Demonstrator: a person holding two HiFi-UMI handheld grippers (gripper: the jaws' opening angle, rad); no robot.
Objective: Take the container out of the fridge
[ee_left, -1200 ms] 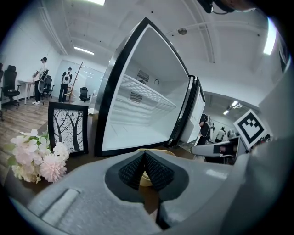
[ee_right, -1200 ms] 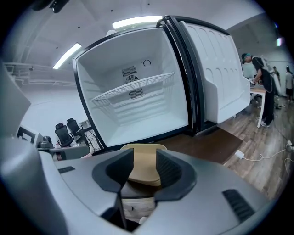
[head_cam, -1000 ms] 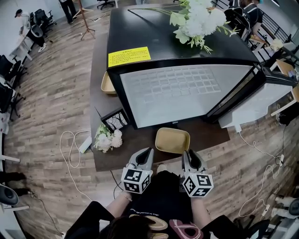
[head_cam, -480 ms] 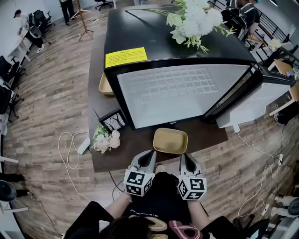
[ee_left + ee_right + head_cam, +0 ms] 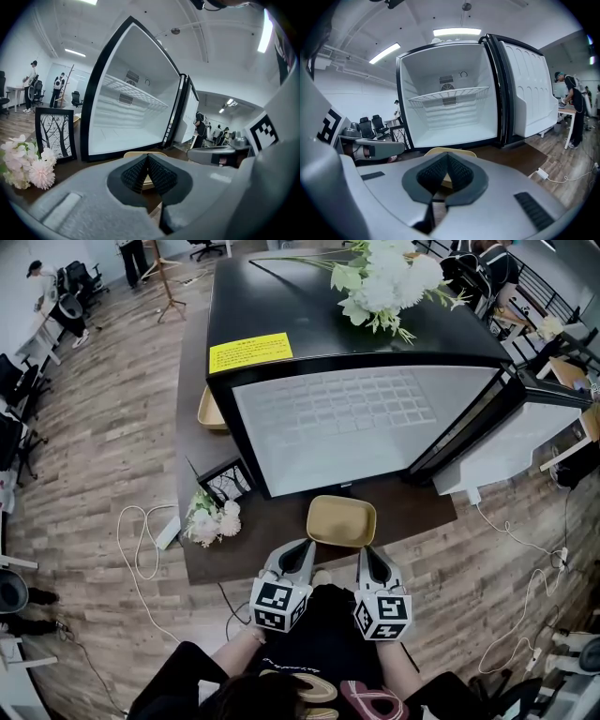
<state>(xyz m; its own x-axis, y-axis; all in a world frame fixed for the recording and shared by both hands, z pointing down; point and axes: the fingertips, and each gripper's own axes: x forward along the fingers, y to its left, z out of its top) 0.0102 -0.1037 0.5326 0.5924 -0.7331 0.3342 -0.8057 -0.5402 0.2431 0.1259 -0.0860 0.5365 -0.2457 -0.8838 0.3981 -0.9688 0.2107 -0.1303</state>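
Observation:
The tan container sits on the dark table just in front of the open black fridge. Its rim shows beyond the jaws in the left gripper view and the right gripper view. My left gripper is at the container's near left corner, jaws shut with nothing between them. My right gripper is at its near right corner, also shut and empty. Neither touches the container. The fridge interior holds only a wire shelf.
The fridge door stands open to the right. White flowers lie on the fridge top. A flower bunch and a picture frame are left of the container. Another tan bowl sits beside the fridge. Cables trail on the floor.
The right gripper's jaws have narrowed to shut and it has shifted slightly left. The left gripper and the container stay where they were.

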